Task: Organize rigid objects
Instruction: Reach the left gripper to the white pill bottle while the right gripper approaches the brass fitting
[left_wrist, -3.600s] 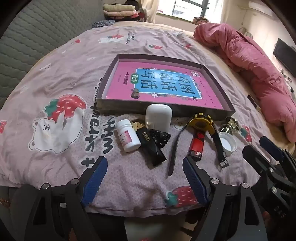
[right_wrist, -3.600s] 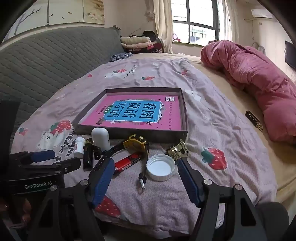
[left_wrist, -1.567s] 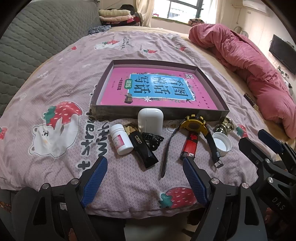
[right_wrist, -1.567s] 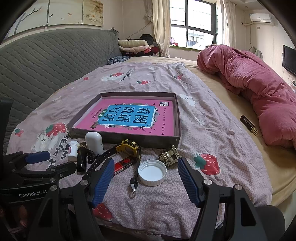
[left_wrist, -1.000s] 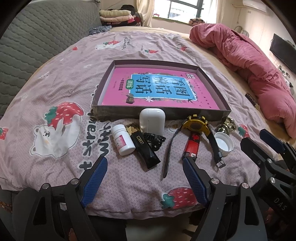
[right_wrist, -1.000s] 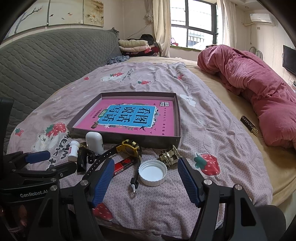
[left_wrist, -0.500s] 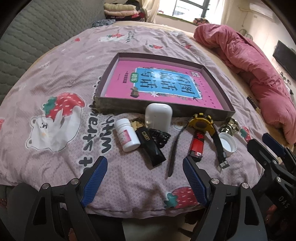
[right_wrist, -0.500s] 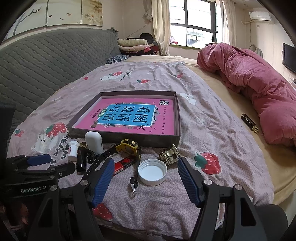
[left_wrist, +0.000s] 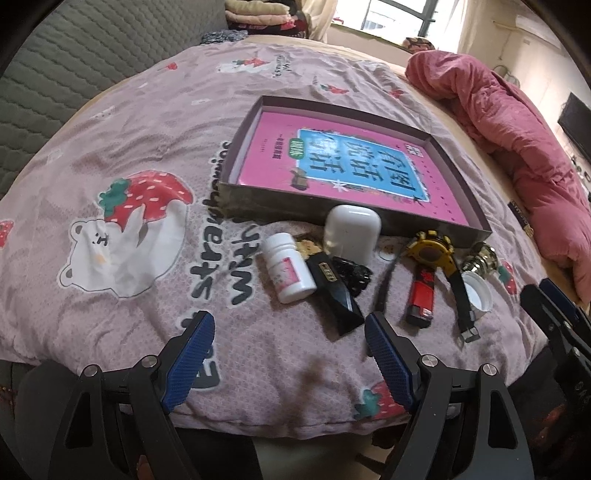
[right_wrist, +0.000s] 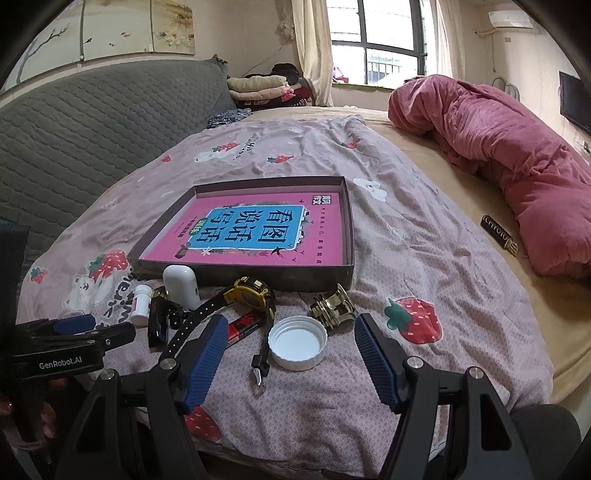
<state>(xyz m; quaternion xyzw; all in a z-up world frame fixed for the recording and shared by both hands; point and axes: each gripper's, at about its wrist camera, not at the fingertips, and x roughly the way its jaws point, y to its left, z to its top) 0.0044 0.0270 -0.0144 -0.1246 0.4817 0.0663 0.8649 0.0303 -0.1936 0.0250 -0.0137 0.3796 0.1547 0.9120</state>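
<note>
A shallow box (left_wrist: 273, 208) (right_wrist: 236, 271) with a pink book in it lies on the bed. In front of it lie a white pill bottle (left_wrist: 288, 267) (right_wrist: 140, 304), a white earbud case (left_wrist: 351, 230) (right_wrist: 180, 282), a black flat case (left_wrist: 334, 291), a yellow watch (left_wrist: 432, 253) (right_wrist: 249, 291), a red lighter (left_wrist: 421, 291) (right_wrist: 245, 325), a white cap (left_wrist: 476, 291) (right_wrist: 297, 341) and a brass knob (left_wrist: 480, 258) (right_wrist: 332, 304). My left gripper (left_wrist: 284, 354) is open, just short of the bottle. My right gripper (right_wrist: 290, 356) is open around the cap.
A crumpled pink duvet (right_wrist: 509, 155) lies along the right of the bed. A small dark bar (right_wrist: 498, 234) lies near it. A grey quilted headboard (right_wrist: 92, 122) stands at the left, folded clothes (right_wrist: 258, 86) at the far end.
The left gripper has moved closer to the items and slightly left. The right gripper has barely moved. Both stay open and nothing on the bed has moved.
</note>
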